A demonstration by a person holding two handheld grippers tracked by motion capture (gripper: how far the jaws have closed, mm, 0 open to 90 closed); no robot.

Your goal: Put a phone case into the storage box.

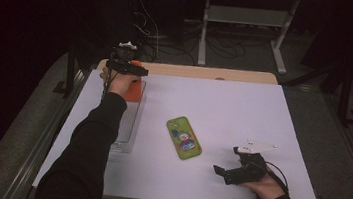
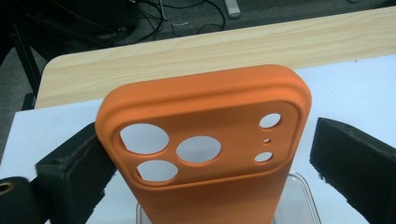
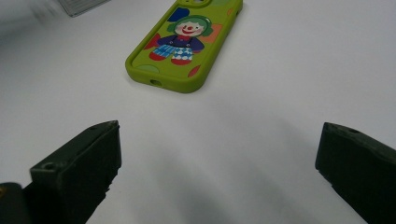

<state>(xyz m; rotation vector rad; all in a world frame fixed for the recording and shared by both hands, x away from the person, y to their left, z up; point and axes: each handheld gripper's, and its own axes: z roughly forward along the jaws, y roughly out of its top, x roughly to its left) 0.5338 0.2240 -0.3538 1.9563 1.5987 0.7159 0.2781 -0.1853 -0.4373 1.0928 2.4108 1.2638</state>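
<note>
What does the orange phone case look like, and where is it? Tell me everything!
The orange phone case looks like soft matte rubber, with rounded corners and a raised frame around its camera holes: three big round ones and three small ones. It is empty, with no phone inside. It stands tilted over the far end of a clear plastic tray at the table's far left. It sits between the open jaws of the left gripper; the left jaw seems to touch its edge, while the right jaw stands apart.
</note>
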